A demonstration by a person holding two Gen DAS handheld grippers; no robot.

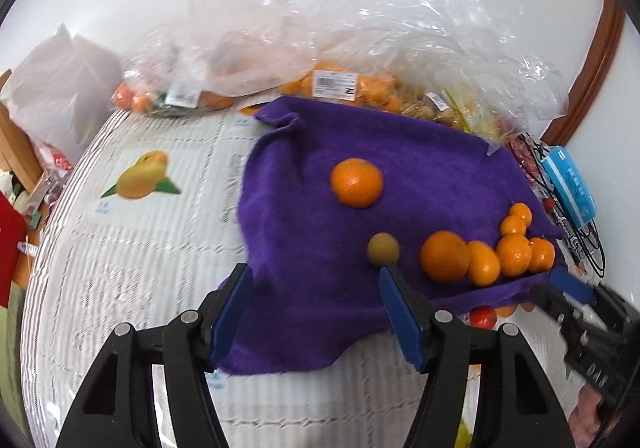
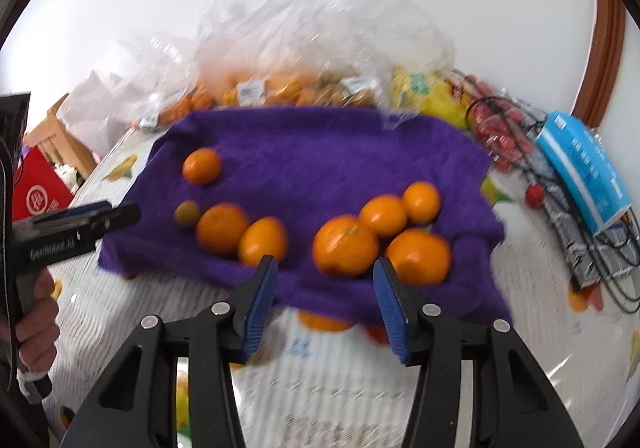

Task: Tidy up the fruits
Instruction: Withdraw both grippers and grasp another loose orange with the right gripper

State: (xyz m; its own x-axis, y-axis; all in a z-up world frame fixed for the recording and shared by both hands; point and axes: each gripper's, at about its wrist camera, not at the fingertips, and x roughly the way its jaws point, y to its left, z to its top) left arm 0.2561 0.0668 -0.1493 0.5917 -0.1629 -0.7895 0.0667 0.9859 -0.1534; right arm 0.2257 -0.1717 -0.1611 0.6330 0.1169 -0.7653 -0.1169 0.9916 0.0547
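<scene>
Fruit is being sorted on a purple towel [image 2: 320, 151] spread over a patterned table cover [image 1: 132, 248]. A lone orange [image 1: 356, 182] is lying apart toward the middle of the towel, a small greenish-brown fruit [image 1: 383, 249] is sitting by itself just ahead of the left gripper's inner finger, and the remaining oranges are being kept in a cluster [image 2: 380, 232] near the towel's front edge — two more, a round orange [image 2: 222, 229] and an oval one [image 2: 263, 241], are touching each other just left of it.

The step in hand is judged to be a grasp on the nearest large orange [image 2: 345, 244]. To do it well, the fruit should be centred between the blue pads [image 2: 261, 302], the closing kept slow so that neighbours touching it are not being rolled off the towel, and the towel's loose front fold kept out of the pinch.

The right gripper [image 2: 326, 302] is being held wide open and empty, pointed forward and slightly down at that orange from the near edge of the table. The left gripper [image 1: 316, 308] is likewise being held open with nothing in it — it is hovering over the towel's near left corner, level and aimed toward the bags [image 1: 336, 59] of fruit at the back.
</scene>
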